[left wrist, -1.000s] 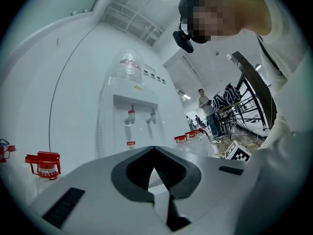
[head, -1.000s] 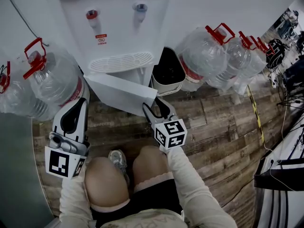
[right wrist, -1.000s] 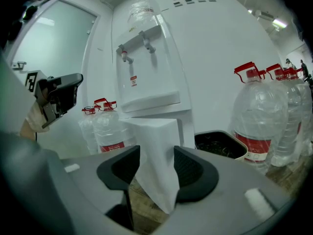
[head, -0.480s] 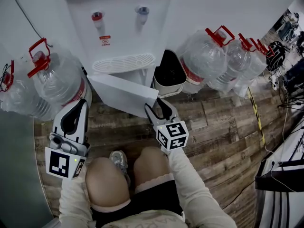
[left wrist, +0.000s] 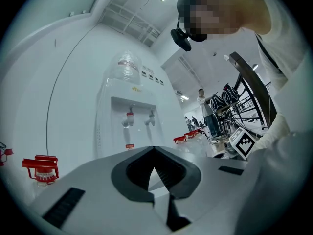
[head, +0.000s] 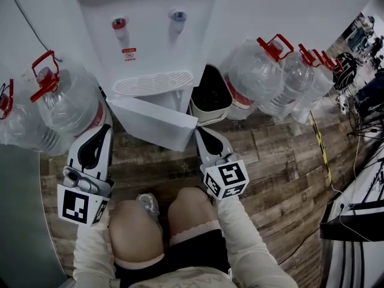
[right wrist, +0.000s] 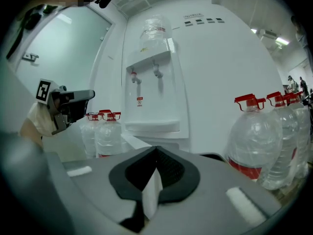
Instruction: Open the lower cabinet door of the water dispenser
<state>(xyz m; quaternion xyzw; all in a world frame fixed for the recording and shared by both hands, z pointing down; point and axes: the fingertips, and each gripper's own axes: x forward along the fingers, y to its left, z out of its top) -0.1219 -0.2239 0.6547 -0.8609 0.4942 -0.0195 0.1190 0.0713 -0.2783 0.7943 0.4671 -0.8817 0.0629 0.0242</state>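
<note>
Cabinet door [head: 153,120] stands swung out toward the person, its free edge just left of the right gripper [head: 203,134]. Only the right gripper view shows those jaws: they have just been closing, tips now met, a white sliver behind them. Whether they touch the door I cannot tell. Left gripper [head: 103,129], jaws together and empty, hangs near-left beside 1 bottle [head: 69,101]. Farther, a dark bin [head: 211,92] crowds the water dispenser [head: 147,35] on its right.

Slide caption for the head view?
Lower cabinet door of the water dispenser ajar; right gripper, jaws just closed empty, beside its free edge; left gripper shut, beside a water jug.
</note>
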